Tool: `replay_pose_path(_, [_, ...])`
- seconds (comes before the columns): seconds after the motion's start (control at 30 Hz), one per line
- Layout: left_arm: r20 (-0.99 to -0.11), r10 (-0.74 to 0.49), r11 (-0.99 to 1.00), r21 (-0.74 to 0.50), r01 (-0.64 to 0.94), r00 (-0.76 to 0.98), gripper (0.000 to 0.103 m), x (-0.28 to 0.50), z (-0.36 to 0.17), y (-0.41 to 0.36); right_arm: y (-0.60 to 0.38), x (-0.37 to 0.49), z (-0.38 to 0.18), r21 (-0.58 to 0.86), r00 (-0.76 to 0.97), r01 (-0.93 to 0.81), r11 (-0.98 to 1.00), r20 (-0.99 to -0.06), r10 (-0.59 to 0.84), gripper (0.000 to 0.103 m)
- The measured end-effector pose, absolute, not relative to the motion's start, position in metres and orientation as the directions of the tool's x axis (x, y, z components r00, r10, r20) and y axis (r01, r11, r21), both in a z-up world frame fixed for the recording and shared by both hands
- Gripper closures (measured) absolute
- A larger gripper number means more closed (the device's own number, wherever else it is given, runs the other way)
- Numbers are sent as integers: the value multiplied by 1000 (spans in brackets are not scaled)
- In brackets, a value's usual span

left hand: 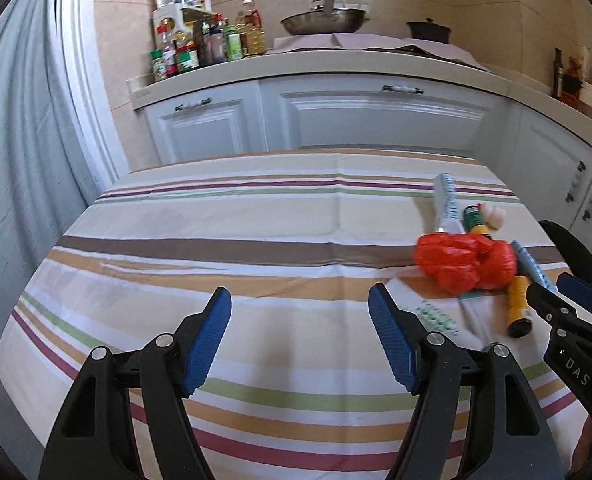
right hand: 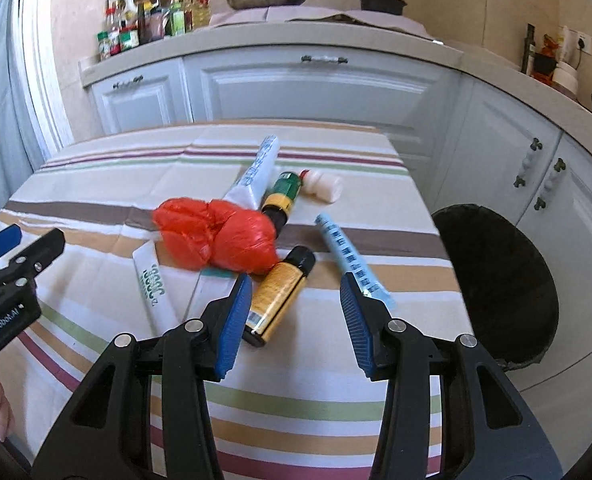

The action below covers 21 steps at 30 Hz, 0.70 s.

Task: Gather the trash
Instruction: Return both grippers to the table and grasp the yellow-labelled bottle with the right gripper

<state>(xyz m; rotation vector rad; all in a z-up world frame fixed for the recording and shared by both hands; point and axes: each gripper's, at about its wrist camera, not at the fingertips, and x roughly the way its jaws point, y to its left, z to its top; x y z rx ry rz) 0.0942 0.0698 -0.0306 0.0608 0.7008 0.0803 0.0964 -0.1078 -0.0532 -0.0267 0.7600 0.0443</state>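
Trash clustered around red bag (right hand: 215, 236) on surface (right hand: 95, 184), bin (right hand: 496, 288) beside edge for dropping. Our left claw (left hand: 300, 336), right claw (right hand: 296, 316) both released, empty.

Likely a home kitchen: wok (left hand: 323, 20), condiment bottles (left hand: 199, 44), white cabinets (left hand: 376, 120).

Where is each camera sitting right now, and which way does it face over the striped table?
Left wrist: behind the open left tongs, facing across the striped table toward the cabinets; the right tongs show at its right edge.
Right wrist: behind the open right tongs, facing the trash pile and black bin; the left tongs show at its left edge.
Shared: red bag, yellow can, table, cabinets.
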Motion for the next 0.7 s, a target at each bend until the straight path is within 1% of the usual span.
replay_pose_path(0.3, [-660, 90, 996, 61, -66, 746, 34, 96, -39, 82, -97, 108, -68, -51, 665, -30, 998, -747, -18, 58])
replay_pose_path(0.43, [-664, 75, 997, 58, -49, 744, 34, 95, -40, 77, -100, 108, -70, -59, 658, -21, 998, -752, -31, 58])
replay_pose_path(0.5, [-666, 68, 998, 55, -41, 743, 34, 95, -41, 74, -103, 108, -70, -59, 658, -17, 998, -753, -33, 60])
replay_pose_path(0.53, [-668, 64, 998, 55, -36, 742, 34, 95, -42, 72, -105, 108, -70, -54, 656, -16, 998, -754, -31, 64])
replay_pose_path(0.57, [-669, 60, 998, 54, -32, 741, 34, 96, -42, 71, -106, 108, -70, -51, 655, -17, 999, -756, -27, 72])
replay_pose_path(0.63, [-672, 52, 998, 52, -23, 739, 34, 96, -42, 66, -108, 108, -71, -47, 649, -20, 999, -761, -22, 79])
replay_pose_path(0.7, [-674, 45, 999, 52, -14, 737, 34, 96, -42, 63, -110, 108, -72, -38, 648, -25, 999, -762, -12, 79])
